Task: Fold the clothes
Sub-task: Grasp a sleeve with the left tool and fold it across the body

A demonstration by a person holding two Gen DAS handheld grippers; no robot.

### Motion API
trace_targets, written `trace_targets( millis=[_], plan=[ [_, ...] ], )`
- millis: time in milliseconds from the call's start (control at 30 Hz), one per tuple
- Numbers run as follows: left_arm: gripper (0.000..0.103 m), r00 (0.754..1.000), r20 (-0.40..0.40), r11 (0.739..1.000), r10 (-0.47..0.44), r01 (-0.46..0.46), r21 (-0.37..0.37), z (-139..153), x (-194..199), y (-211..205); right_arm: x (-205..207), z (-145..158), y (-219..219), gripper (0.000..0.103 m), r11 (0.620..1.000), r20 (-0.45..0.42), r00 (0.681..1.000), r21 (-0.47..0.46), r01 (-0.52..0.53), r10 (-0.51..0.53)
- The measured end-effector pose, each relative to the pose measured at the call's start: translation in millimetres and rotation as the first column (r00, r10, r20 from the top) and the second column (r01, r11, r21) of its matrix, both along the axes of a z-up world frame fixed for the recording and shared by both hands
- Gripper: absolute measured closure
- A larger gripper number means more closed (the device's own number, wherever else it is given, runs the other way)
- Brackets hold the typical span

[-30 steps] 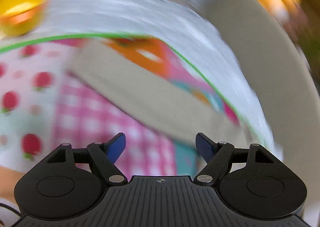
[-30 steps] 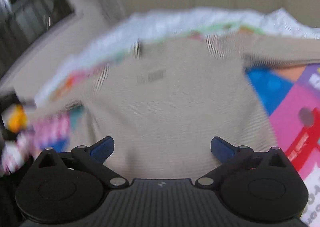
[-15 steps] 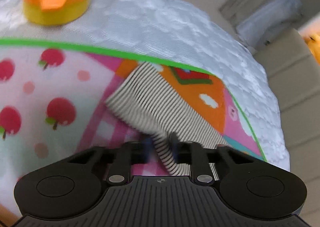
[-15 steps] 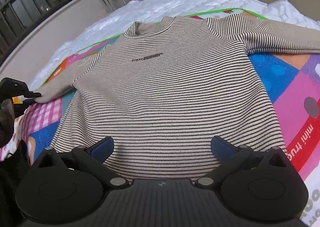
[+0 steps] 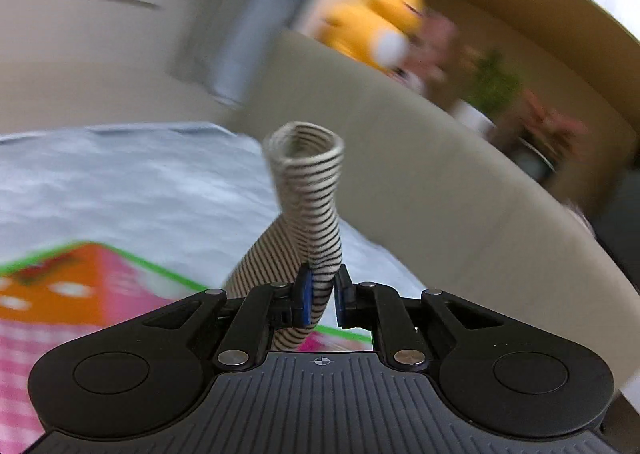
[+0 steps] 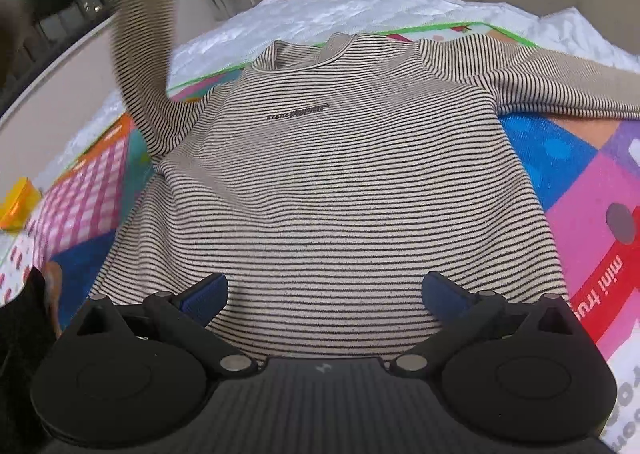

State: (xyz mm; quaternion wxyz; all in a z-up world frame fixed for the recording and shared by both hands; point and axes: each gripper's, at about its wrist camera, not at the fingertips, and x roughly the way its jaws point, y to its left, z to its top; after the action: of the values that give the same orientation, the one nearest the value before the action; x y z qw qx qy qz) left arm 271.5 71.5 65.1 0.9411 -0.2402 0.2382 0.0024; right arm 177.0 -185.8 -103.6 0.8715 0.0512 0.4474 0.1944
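The left gripper (image 5: 320, 296) is pointing up and away from the bed, its blue pads squeezing the end of a striped sleeve (image 5: 310, 206) so that the cuff is standing above the jaws like an open tube. The right gripper (image 6: 324, 292) is hovering low over the hem of the striped sweater (image 6: 332, 182), its fingers spread wide with nothing between them, the fabric lying just beyond and below the tips. From the left wrist only the sleeve is showing, trailing down past the pads toward a colourful play mat (image 5: 80, 286) and the white bedcover (image 5: 120, 182); farther off, blurred, a beige headboard (image 5: 400, 158) is curving across and a yellow plush toy (image 5: 372, 26) is sitting behind it. The right wrist is giving the wider picture: the sweater is lying front up on the mat, collar toward the headboard, one sleeve stretched flat to the right, the other rising steeply at the upper left to the left gripper, which is appearing there as a dark blur. At the left edge a small yellow bowl (image 6: 18, 202) is resting on the bed beside the mat.
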Motion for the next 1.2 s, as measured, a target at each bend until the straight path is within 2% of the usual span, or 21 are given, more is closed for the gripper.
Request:
trace_targets(
  millis=[100, 200, 300, 367, 433, 500, 567, 700, 800, 867, 900, 1000, 1100, 1200],
  plan=[
    [0.091, 0.995, -0.039, 0.996, -0.093, 0.093, 0.010, -17.3, 19.9, -49.2, 2.5, 0.5, -6.1, 0.000, 0.999, -0.014, 1.000, 0.041, 0.014, -0.014],
    [0.091, 0.980, -0.093, 0.984, -0.176, 0.178, 0.007, -42.6, 35.1, -87.4, 7.0, 0.3, -13.9, 0.000, 0.994, -0.037, 0.999, 0.102, 0.038, -0.034],
    [0.083, 0.967, -0.143, 0.977, -0.212, 0.212, -0.015, -62.5, 44.0, -104.1, 9.7, -0.8, -19.7, 0.000, 0.988, -0.058, 0.997, 0.142, 0.056, -0.048],
    [0.072, 0.961, -0.162, 0.975, -0.222, 0.223, -0.013, -69.1, 43.0, -103.5, 11.4, -1.6, -21.9, 0.000, 0.985, -0.070, 0.996, 0.158, 0.066, -0.055],
    [0.061, 0.960, -0.172, 0.974, -0.219, 0.224, 0.010, -69.4, 35.7, -97.2, 12.5, -2.0, -23.9, 0.000, 0.982, -0.080, 0.995, 0.172, 0.072, -0.059],
    [0.056, 0.962, -0.181, 0.975, -0.207, 0.218, 0.044, -63.8, 22.9, -82.0, 10.8, -2.1, -20.6, 0.000, 0.987, -0.067, 0.997, 0.151, 0.056, -0.046],
    [0.046, 0.964, -0.195, 0.976, -0.180, 0.201, 0.089, -54.6, 6.8, -60.0, 8.8, -2.2, -16.2, 0.000, 0.992, -0.050, 0.998, 0.121, 0.036, -0.031],
    [0.040, 0.969, -0.234, 0.969, -0.085, 0.135, 0.208, -27.0, -34.2, -8.6, 4.4, -2.0, -7.0, 0.000, 0.998, -0.017, 1.000, 0.059, 0.000, 0.001],
    [0.028, 0.970, -0.242, 0.955, 0.000, 0.072, 0.289, 1.1, -65.2, 33.3, 0.6, -0.7, -4.1, 0.000, 0.999, -0.001, 1.000, 0.035, -0.006, 0.006],
    [0.014, 0.968, -0.250, 0.947, 0.031, 0.051, 0.318, 14.6, -79.8, 52.0, -1.4, 0.6, -5.0, 0.000, 0.999, 0.001, 1.000, 0.036, -0.002, 0.002],
    [0.011, 0.966, -0.256, 0.945, 0.038, 0.048, 0.322, 16.2, -84.9, 57.3, -2.0, 1.0, -4.8, 0.000, 0.999, 0.002, 1.000, 0.034, -0.002, 0.002],
    [0.009, 0.962, -0.271, 0.957, 0.041, 0.041, 0.288, 2.3, -87.2, 56.4, -3.5, 0.8, 0.6, 0.000, 1.000, 0.015, 1.000, 0.001, -0.015, 0.015],
    [0.009, 0.957, -0.286, 0.985, 0.049, 0.000, 0.172, -37.6, -73.1, 37.5, -8.6, 4.7, 3.2, 0.001, 1.000, 0.037, 0.999, -0.026, -0.016, 0.017],
    [0.009, 0.945, -0.305, 0.993, 0.121, -0.111, 0.048, -89.0, -50.1, 12.0, -9.2, 18.7, -4.0, 0.017, 0.999, 0.091, 0.995, -0.038, 0.032, -0.029]
  ],
)
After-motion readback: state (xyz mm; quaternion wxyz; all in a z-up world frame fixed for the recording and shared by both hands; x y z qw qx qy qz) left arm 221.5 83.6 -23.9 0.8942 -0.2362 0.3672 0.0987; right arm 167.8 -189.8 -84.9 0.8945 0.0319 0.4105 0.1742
